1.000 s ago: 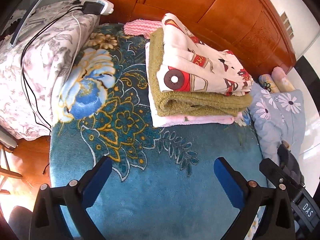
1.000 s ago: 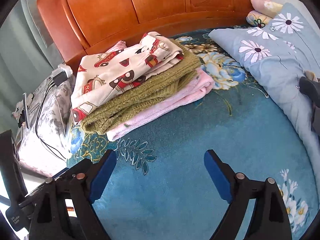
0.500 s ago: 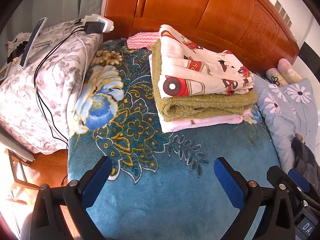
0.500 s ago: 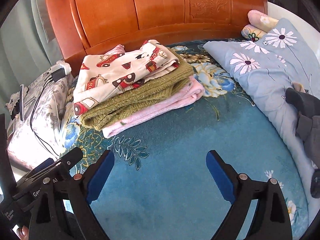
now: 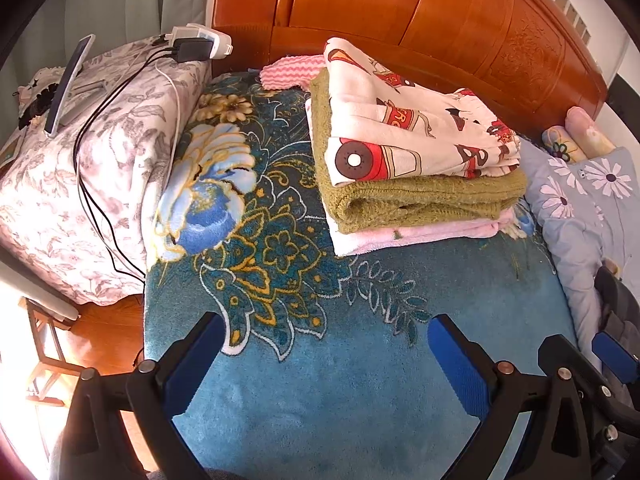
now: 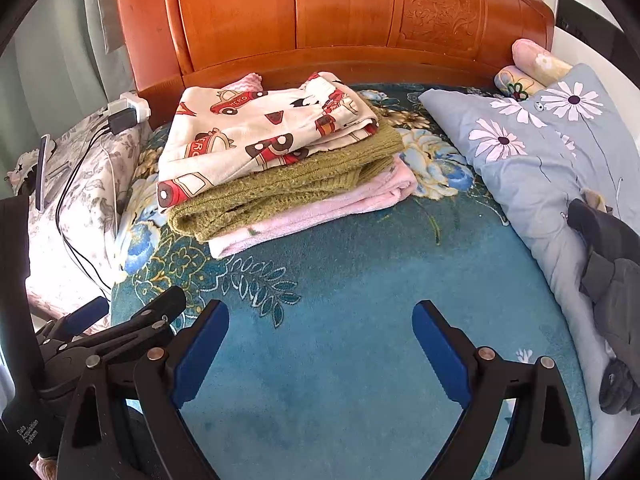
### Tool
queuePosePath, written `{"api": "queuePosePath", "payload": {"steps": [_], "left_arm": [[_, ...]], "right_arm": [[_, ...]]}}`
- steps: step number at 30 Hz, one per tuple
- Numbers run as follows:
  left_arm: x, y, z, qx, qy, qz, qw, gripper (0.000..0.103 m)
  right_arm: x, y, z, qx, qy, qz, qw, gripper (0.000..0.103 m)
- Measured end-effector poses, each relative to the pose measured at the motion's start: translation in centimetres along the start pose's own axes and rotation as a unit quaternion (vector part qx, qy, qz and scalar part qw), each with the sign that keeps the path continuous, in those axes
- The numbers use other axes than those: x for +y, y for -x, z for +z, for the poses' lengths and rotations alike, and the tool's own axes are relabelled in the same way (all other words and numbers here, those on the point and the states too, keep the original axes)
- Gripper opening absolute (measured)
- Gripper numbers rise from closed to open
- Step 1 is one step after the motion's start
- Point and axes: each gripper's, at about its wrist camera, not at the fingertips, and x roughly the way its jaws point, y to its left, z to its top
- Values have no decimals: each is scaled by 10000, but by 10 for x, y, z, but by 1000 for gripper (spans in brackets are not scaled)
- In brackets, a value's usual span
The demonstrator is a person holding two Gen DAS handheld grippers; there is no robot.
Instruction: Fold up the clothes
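Observation:
A stack of folded clothes lies on the blue floral blanket [image 5: 320, 392] near the headboard: a white garment with red cars [image 5: 404, 136] [image 6: 256, 132] on top, an olive knit [image 5: 424, 200] [image 6: 280, 196] under it, a pink piece [image 5: 416, 234] [image 6: 320, 212] at the bottom. My left gripper [image 5: 326, 322] is open above bare blanket, well short of the stack. My right gripper [image 6: 320, 312] is open too, with nothing between its fingers. A dark grey garment [image 6: 612, 264] lies crumpled on the flowered pillow at the right.
A wooden headboard [image 6: 340, 20] stands behind the stack. A grey-blue pillow with daisies [image 6: 532, 152] lies at the right. At the left, a floral-covered surface [image 5: 92, 160] carries a phone, a charger [image 5: 192, 46] and black cables. A pink zigzag cloth [image 5: 288, 74] peeks behind the stack.
Both grippers have drawn back and up from the stack, so more of the bed shows. The stack has not moved. Both grippers stay open.

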Motion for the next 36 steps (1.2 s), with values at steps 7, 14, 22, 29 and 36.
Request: {"api": "queuePosePath", "payload": {"steps": [7, 14, 22, 29, 36], "left_arm": [[0, -1, 0, 30, 16, -20, 10000, 103], [4, -1, 0, 62, 167, -74, 9998, 103], [2, -1, 0, 75, 142, -75, 9998, 103], [7, 1, 0, -6, 248, -36, 9997, 103], [15, 1, 0, -10, 426, -127, 9990, 103]], "right_arm": [[0, 1, 3, 25, -6, -48, 10000, 94], [2, 2, 5, 29, -3, -57, 10000, 94], [2, 2, 7, 41, 13, -92, 9999, 94], [4, 2, 9, 38, 20, -116, 9999, 94], [10, 2, 10, 34, 37, -103, 9999, 94]]}}
